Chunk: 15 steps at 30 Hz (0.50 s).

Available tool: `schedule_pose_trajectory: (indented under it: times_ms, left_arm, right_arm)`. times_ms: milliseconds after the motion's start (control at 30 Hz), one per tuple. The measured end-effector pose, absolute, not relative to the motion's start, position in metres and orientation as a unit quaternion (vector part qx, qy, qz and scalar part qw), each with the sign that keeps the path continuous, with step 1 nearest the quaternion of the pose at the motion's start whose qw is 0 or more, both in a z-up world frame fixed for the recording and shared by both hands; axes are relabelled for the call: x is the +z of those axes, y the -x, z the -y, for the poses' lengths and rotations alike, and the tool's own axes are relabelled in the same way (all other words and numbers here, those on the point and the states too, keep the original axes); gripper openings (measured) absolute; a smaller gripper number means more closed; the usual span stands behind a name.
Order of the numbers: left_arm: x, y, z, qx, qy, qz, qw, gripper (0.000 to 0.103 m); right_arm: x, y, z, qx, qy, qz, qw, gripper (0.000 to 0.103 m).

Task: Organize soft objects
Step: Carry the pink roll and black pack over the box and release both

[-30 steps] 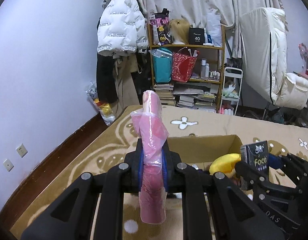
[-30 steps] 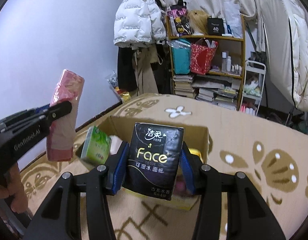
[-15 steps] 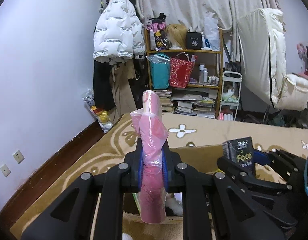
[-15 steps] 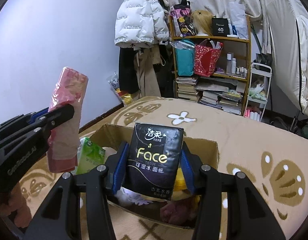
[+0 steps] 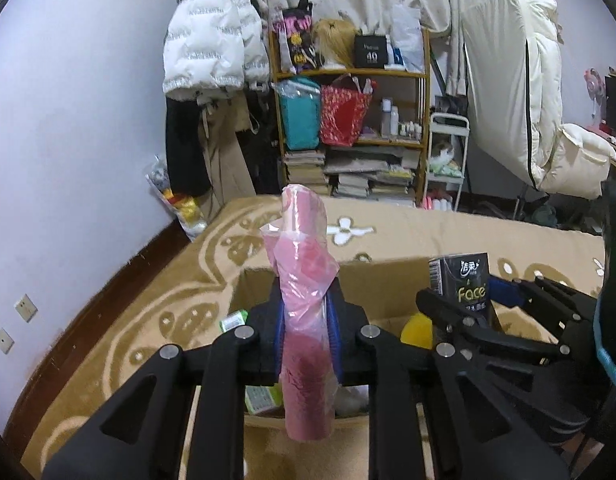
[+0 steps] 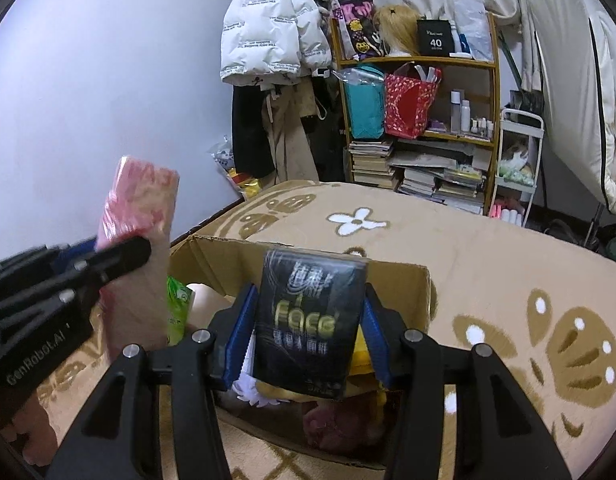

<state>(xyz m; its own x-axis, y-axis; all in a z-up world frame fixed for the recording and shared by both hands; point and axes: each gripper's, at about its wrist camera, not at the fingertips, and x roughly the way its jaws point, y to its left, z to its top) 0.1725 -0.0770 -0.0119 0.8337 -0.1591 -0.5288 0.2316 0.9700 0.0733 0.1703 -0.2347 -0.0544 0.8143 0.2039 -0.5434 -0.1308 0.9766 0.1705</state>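
- The pink tissue pack (image 5: pixel 306 312) is held upright between the fingers of the left gripper (image 5: pixel 306 320), directly above the open cardboard box (image 6: pixel 396 280); the fingers are easing apart, though the pack is still seen pinched at its middle.
- This pack is judged light and soft: its loose, crinkled plastic wrap bunches at the pinch and flares above it. The film looks slippery, so a hold across the firmer middle is judged safer than one on the slack ends.
- The black tissue pack (image 6: pixel 310 320), printed "Face", sits between the blue-padded fingers of the right gripper (image 6: pixel 310 332), over the box opening; these fingers are opening too, and the blurred print suggests that the pack may be slipping free.
- It is a squarish, glossy block, judged light and compressible yet firmer than the pink one; its broad side faces are the natural places to be gripped.
- Inside the box a green tissue pack (image 6: pixel 178 304), something yellow and plush (image 5: pixel 416 330) and a dull pink soft lump (image 6: pixel 328 424) are seen, so a cushioned landing is expected.
- The box is plain corrugated card with flaps raised, resting on a tan bed cover (image 6: pixel 508 264) patterned with brown and white flowers.
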Motion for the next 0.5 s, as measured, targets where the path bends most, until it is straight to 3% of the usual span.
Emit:
schedule_pose_trajectory:
  times_ms: [100,200,267,367,433,500]
  left_arm:
    - [-0.018,-0.175,0.077,-0.108,-0.062,-0.289,0.949,0.023]
    - [-0.019,-0.174,0.075,-0.100,-0.058,-0.290,0.950,0.038]
    - [-0.020,-0.174,0.072,-0.098,-0.051,-0.297,0.949,0.061]
    - [-0.021,-0.171,0.066,-0.080,-0.046,-0.295,0.951,0.073]
    - [-0.021,-0.169,0.063,-0.067,-0.053,-0.294,0.952,0.079]
    - [-0.021,-0.169,0.061,-0.064,-0.054,-0.297,0.951,0.081]
  right_arm:
    - [-0.054,-0.167,0.236,0.087,-0.061,-0.285,0.952,0.071]
    - [-0.052,-0.166,0.237,0.082,-0.062,-0.281,0.954,0.077]
    - [-0.052,-0.167,0.239,0.079,-0.063,-0.284,0.953,0.086]
    - [-0.053,-0.167,0.243,0.075,-0.073,-0.284,0.953,0.093]
    - [-0.053,-0.169,0.244,0.075,-0.076,-0.289,0.951,0.094]
    - [-0.053,-0.169,0.245,0.070,-0.078,-0.290,0.951,0.102]
